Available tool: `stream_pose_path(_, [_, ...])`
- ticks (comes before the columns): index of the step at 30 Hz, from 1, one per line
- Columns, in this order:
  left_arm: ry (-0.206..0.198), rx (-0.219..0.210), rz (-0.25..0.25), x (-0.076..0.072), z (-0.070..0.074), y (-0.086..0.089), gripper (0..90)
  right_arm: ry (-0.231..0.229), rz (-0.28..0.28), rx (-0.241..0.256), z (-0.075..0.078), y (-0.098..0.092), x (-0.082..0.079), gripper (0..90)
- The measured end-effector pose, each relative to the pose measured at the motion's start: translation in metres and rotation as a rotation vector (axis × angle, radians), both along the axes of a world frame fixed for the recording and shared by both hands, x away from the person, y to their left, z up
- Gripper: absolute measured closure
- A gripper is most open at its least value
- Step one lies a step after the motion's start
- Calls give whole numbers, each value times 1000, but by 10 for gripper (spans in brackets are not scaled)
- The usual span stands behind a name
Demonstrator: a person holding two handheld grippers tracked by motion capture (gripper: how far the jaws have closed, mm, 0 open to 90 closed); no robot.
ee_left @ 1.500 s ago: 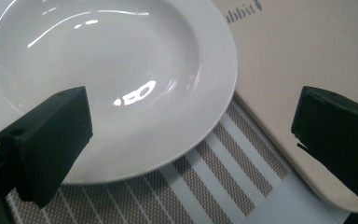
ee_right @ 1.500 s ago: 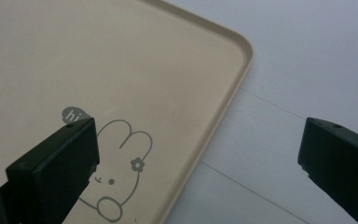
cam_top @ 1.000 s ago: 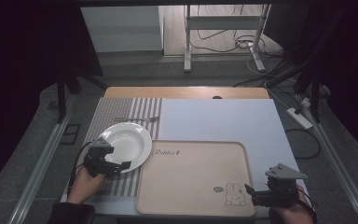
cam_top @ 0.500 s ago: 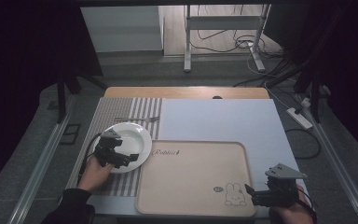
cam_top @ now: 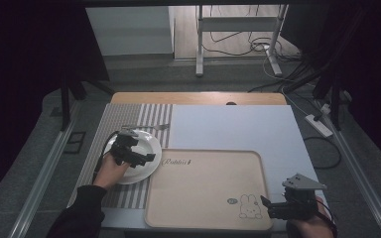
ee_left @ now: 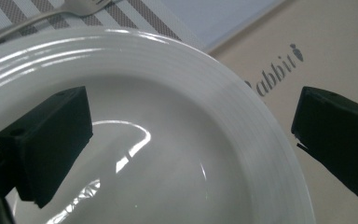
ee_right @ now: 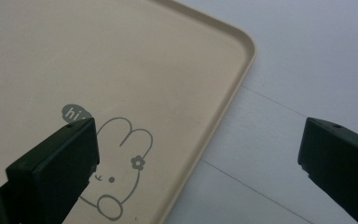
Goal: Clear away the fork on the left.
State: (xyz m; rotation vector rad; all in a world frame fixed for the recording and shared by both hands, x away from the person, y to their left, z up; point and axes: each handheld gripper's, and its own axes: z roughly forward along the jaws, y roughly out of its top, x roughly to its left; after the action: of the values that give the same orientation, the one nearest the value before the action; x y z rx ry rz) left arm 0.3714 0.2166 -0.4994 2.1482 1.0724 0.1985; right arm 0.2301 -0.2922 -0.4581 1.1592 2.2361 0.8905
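- White plate (cam_top: 135,156) sits on the striped placemat (cam_top: 129,119), left part of the table; its right rim is just beside the tray's left edge. In the left gripper view the plate (ee_left: 168,154) is glossy, with ridged rings on the rim.
- Left gripper (cam_top: 138,157) hangs over the plate, jaws spread wide and holding nothing. In the left gripper view, left gripper (ee_left: 191,144) has one jaw over the bowl of the plate and the other out past the rim over the tray.
- Fork (cam_top: 151,128) lies on the placemat just beyond the plate's far rim; its tines (ee_left: 86,4) show at the top of the left gripper view.
- Beige tray (cam_top: 208,191) with rounded corners lies on a pale blue-white sheet (cam_top: 228,126) covering the table's middle and right.
- Right gripper (cam_top: 268,206) sits at the tray's near right corner, jaws wide apart, gripping nothing. In the right gripper view, right gripper (ee_right: 198,168) straddles the tray's edge (ee_right: 223,107).
- Wooden table edge (cam_top: 198,98) shows at the far side.
- Room is dark; grey floor, a metal stand (cam_top: 238,37), loose cables and a power strip (cam_top: 317,124) lie beyond the table.
- Writing: "Rabbit" (cam_top: 177,162) at the tray's far left; part of it (ee_left: 272,72) in the left gripper view. A rabbit drawing (ee_right: 116,172) with a "hi" bubble (ee_right: 74,113) is at the near right corner.
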Motion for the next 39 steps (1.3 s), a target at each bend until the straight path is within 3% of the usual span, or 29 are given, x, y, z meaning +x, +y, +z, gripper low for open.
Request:
stream_pose_path(20, [16, 34, -1, 54, -8, -16, 0, 1, 6, 1, 0, 0, 0, 0])
stream_pose_path(32, [-10, 28, 6, 79, -11, -20, 0, 4, 10, 1, 0, 0, 0, 0])
stream_pose_path(36, [3, 30, 9, 85, -12, -19, 0, 5, 11, 1, 0, 0, 0, 0])
stream_pose_path(39, [9, 61, 25, 91, -12, -19, 0, 6, 12, 0, 0, 0, 0, 0])
